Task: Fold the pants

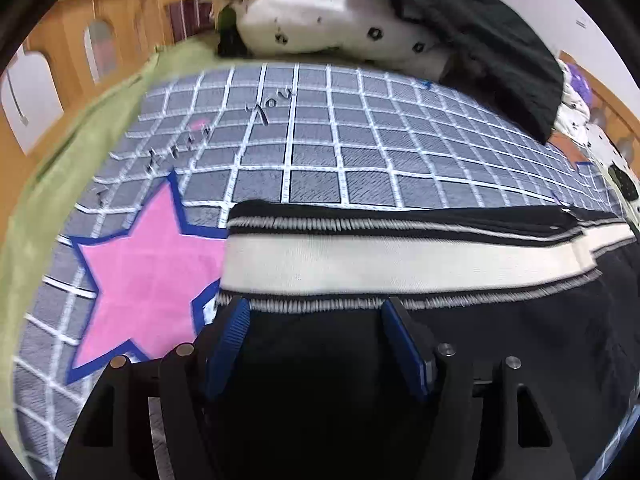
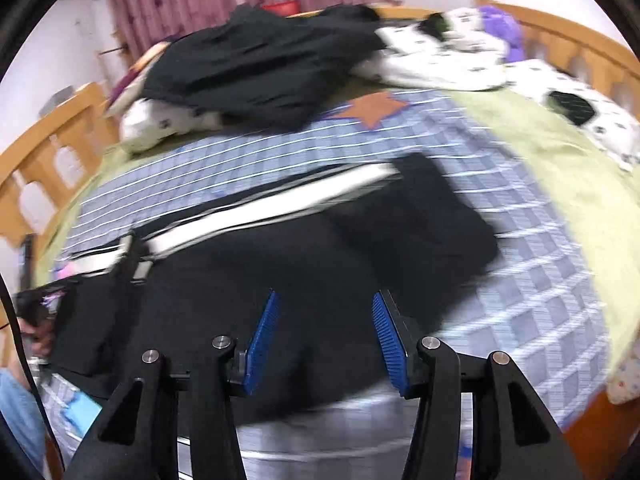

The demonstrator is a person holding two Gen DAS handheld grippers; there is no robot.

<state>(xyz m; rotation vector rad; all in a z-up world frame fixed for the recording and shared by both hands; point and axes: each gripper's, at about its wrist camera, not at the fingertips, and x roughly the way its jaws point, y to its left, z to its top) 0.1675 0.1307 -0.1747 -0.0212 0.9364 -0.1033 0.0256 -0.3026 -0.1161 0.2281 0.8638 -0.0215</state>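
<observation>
Black pants (image 1: 460, 344) with a white side stripe (image 1: 380, 266) lie flat on a grey checked bedspread (image 1: 340, 140). In the left wrist view my left gripper (image 1: 314, 308) is open over the black cloth, its blue pads just short of the stripe, one near the pants' left edge. In the right wrist view the pants (image 2: 320, 248) lie across the bed, blurred, with the stripe (image 2: 260, 208) running up to the right. My right gripper (image 2: 324, 304) is open above the near edge of the pants, holding nothing.
A pile of black and white spotted clothes (image 1: 360, 20) sits at the far side of the bed; it also shows in the right wrist view (image 2: 260, 68). A pink star (image 1: 148, 272) marks the bedspread. A green sheet (image 2: 540, 152) and wooden bed rails (image 2: 36, 168) border it.
</observation>
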